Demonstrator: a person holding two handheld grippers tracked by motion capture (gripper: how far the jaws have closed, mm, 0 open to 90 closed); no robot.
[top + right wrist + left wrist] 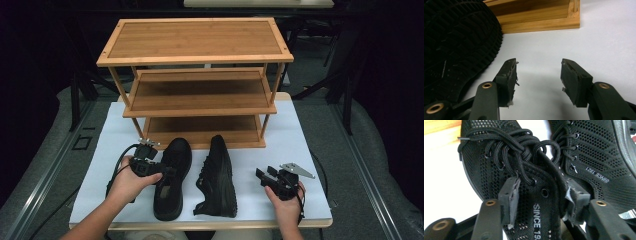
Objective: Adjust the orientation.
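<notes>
Two black mesh sneakers lie side by side near the front edge of the white counter [105,150], just before the bottom shelf of a three-tier bamboo shoe rack [200,85] that stands toward the back edge. We see the left sneaker [171,180] upright on its sole, toe toward the rack, and the right sneaker [220,177] tipped onto its side, its ridged sole facing the right edge. Our left gripper [162,170] reaches over the left sneaker's opening; in the left gripper view its fingers [510,200] stand fairly wide on either side of the tongue below the knotted laces [521,150], not closed on it. Our right gripper [267,176] hovers near the front right corner, fingers [509,77] wide apart over bare counter, close beside the tipped sneaker's sole.
</notes>
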